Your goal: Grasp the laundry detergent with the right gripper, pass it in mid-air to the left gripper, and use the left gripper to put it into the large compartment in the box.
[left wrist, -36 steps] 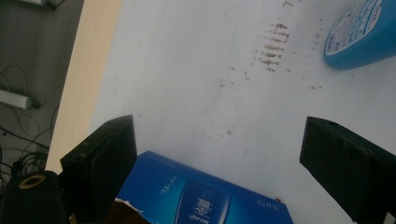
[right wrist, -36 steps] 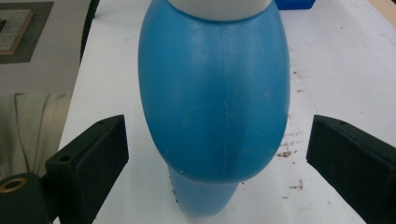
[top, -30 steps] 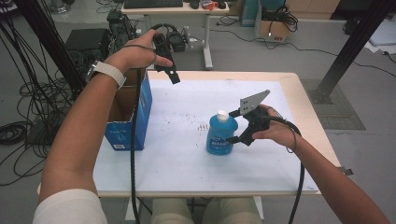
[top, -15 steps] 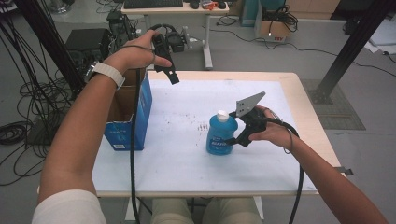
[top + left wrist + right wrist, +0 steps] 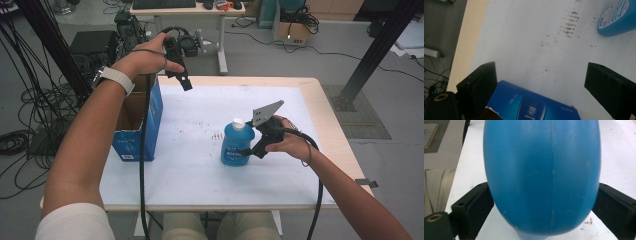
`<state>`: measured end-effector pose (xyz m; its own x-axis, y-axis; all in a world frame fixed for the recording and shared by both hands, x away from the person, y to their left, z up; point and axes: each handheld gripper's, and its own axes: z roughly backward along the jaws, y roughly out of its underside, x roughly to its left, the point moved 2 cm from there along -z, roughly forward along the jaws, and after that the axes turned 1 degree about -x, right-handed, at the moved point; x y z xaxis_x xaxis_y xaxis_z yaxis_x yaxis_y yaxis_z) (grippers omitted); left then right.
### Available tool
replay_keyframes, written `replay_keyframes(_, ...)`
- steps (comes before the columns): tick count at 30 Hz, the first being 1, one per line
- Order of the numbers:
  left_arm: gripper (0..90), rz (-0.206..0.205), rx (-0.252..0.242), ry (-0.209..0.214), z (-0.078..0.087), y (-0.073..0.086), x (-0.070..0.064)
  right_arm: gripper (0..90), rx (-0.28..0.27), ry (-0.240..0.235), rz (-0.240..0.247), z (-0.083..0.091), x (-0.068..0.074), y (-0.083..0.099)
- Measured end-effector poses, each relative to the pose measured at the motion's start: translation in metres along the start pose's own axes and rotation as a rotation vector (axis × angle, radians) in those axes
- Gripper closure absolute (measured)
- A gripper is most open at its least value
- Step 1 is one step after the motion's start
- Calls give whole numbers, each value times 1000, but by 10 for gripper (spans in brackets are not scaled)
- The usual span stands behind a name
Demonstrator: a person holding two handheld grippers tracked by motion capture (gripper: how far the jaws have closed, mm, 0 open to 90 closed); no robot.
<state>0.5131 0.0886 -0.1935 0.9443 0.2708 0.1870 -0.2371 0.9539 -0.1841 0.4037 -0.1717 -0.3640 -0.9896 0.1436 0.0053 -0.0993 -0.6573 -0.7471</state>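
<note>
Blue bottle [image 5: 237,145] stands mid-table, right gripper [image 5: 250,150] clamped on its sides; its own camera shows both jaws pressing in. Left gripper [image 5: 179,75] hangs wide open over the blue box [image 5: 145,125]. White speckled table [image 5: 190,170], cables [image 5: 20,145] on the floor.

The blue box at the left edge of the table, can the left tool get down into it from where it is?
Probably yes. The left tool hangs open just above the blue box, whose top is open, and nothing lies between them. The bottle stands well off, in the right tool.
</note>
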Motion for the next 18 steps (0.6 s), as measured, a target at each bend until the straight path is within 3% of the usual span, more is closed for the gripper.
replay_keyframes(9,113,6,-16,1,-1,2,1,106,-10,-5,9,-2,0,0)
replay_keyframes(10,113,6,-15,0,-1,2,1,113,-22,-7,28,-3,-1,0)
replay_keyframes(14,113,5,0,0,0,2,0,120,-26,-13,4,-4,0,1)
replay_keyframes(18,113,4,-4,0,-1,2,0,129,-28,-17,17,-4,0,2)
